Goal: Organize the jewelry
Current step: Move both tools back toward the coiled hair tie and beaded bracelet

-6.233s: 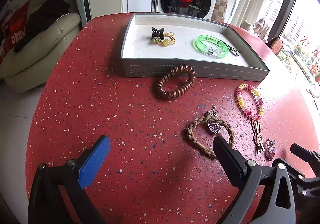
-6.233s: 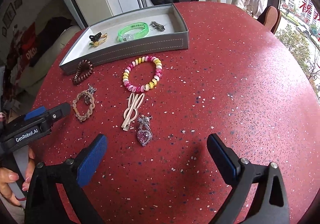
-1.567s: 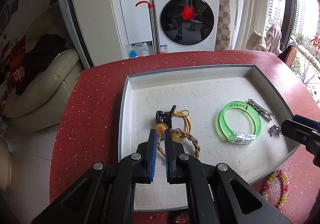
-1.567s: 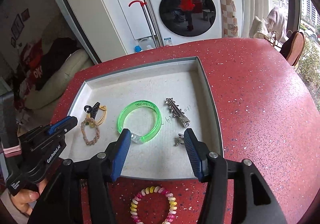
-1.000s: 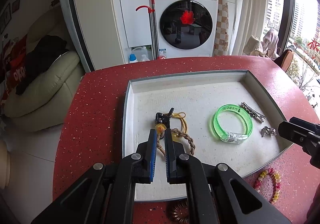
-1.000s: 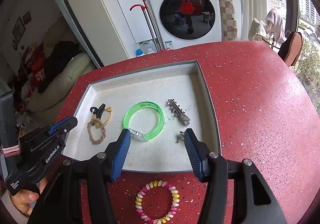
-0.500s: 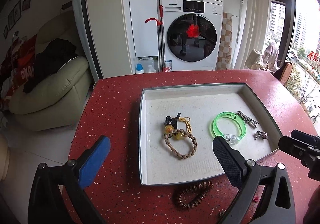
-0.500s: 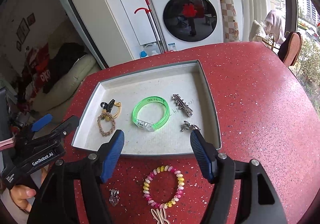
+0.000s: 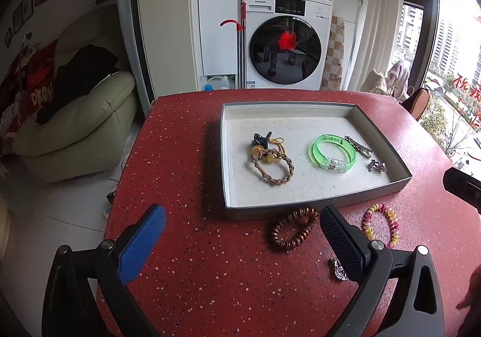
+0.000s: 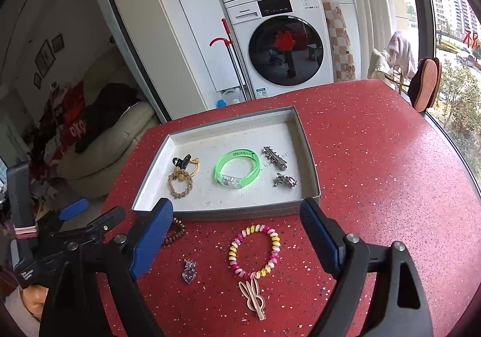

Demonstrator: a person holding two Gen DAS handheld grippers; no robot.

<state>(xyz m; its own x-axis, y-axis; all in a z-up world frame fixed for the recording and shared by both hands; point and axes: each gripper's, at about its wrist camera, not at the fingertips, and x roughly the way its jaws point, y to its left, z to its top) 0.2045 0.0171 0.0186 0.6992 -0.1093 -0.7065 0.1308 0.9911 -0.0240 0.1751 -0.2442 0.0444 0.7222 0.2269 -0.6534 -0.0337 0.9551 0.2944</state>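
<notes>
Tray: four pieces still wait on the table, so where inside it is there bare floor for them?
Bare: the tray's near strip, in front of the braided bracelet and green bangle, and the far strip along the back wall. Crowded: the left cluster and the right side, with the bangle, clip and charm.

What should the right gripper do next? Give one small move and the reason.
Probably lower the right gripper, its empty jaws opening, onto the pink-and-yellow bead bracelet. It lies on the red table right below the jaws, outside the grey tray that already holds the green bangle.
</notes>
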